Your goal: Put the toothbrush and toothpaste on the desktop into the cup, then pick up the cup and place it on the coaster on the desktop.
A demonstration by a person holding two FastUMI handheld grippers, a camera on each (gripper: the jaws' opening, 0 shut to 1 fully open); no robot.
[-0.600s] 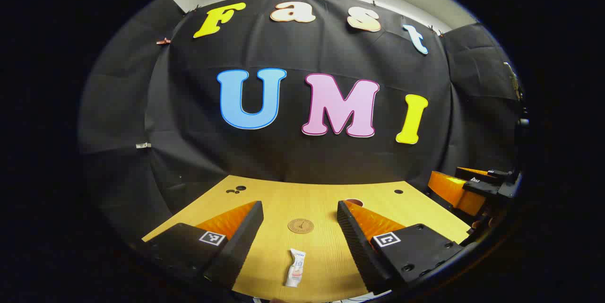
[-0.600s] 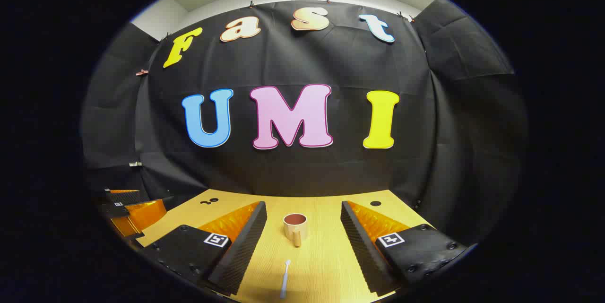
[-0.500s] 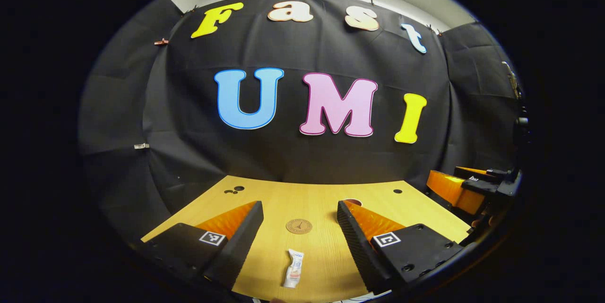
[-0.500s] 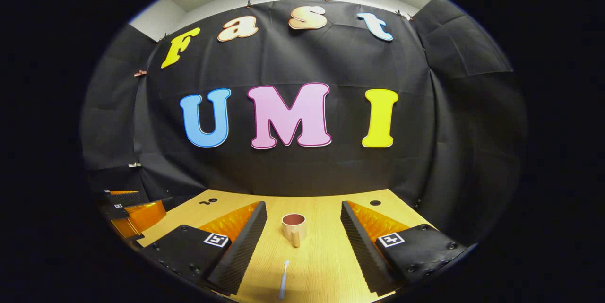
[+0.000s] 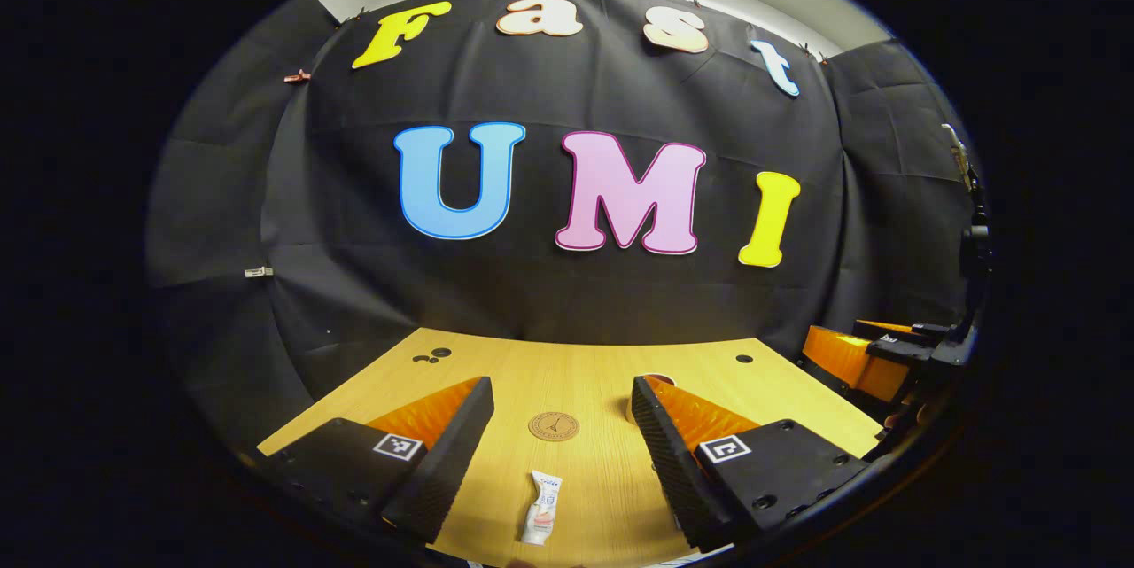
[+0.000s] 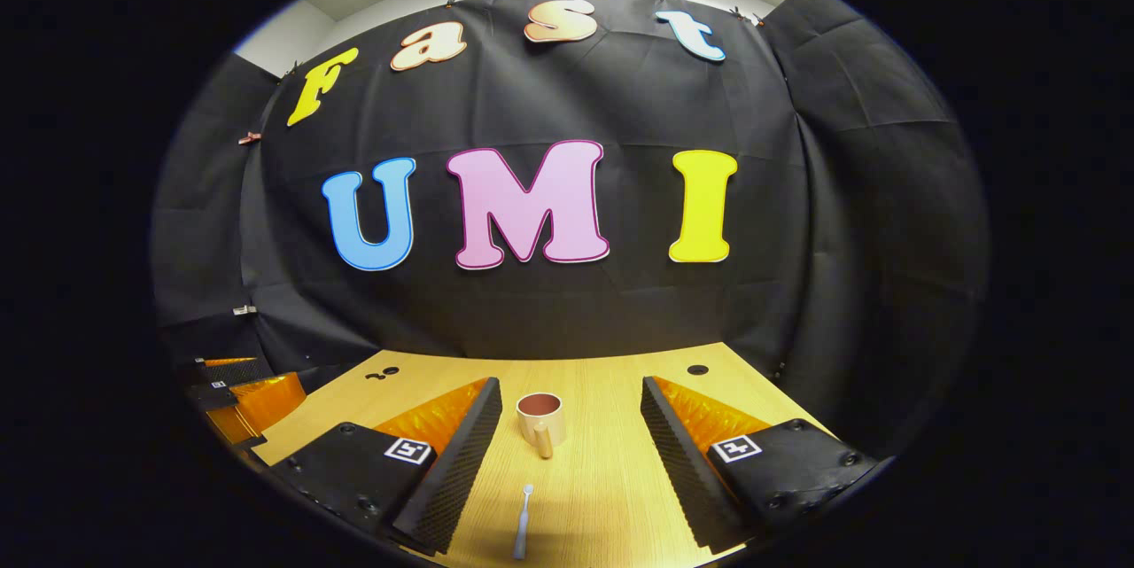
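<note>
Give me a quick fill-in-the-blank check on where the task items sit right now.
1. The toothpaste lies flat on the desktop, between the ____ gripper's open fingers.
2. The toothbrush lies on the desktop in front of the ____ gripper.
3. Beyond the toothbrush, the cup stands upright with its ____ turned toward the camera.
4. The cup is not yet on the ____.

Missing words: left; right; handle; coaster

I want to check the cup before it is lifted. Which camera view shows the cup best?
The right gripper view: the cup stands upright on the desktop, whole, between the open fingers, its handle toward the camera. In the left gripper view only a sliver of its rim shows behind one finger of the left gripper.
</note>
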